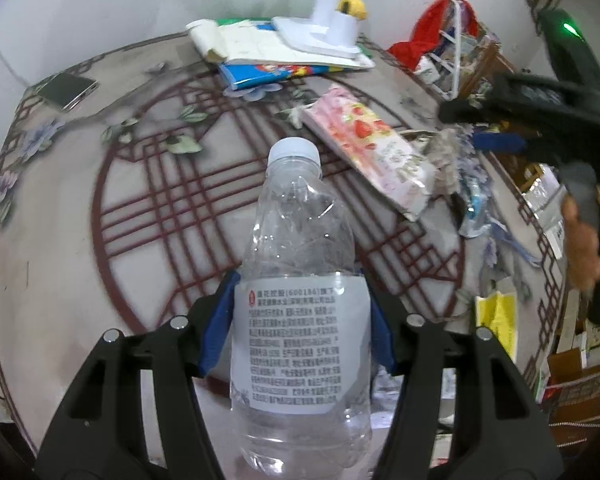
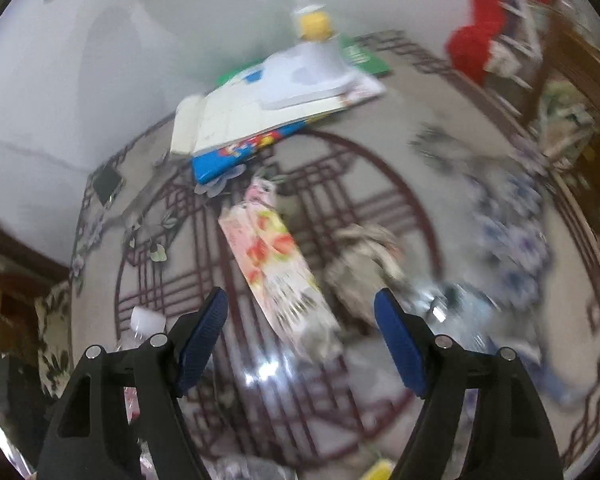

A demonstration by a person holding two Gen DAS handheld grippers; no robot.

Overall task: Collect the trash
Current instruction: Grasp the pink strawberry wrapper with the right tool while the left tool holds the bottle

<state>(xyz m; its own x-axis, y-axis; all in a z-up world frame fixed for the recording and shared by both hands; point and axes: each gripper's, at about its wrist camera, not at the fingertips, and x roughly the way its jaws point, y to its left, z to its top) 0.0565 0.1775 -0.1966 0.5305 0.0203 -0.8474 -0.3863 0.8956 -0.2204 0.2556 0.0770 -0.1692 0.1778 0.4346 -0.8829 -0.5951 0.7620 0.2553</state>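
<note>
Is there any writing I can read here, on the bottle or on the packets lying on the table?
"600186": in brackets in the top line of the bottle label.
Rest of that label: dense small Chinese print, too small to read.
Pink strawberry packet: print too blurred to read.
Colourful books at the back: pictures only, no legible words.

A round table (image 1: 60, 240) covered in a beige cloth with a dark red lattice pattern carries a pink strawberry-printed packet (image 1: 374, 152) near its middle, a stack of colourful books (image 1: 276, 52) at the far edge, a flat silver phone (image 1: 67, 90) at the left edge, and crumpled wrappers (image 1: 466, 184) toward the right edge
</note>
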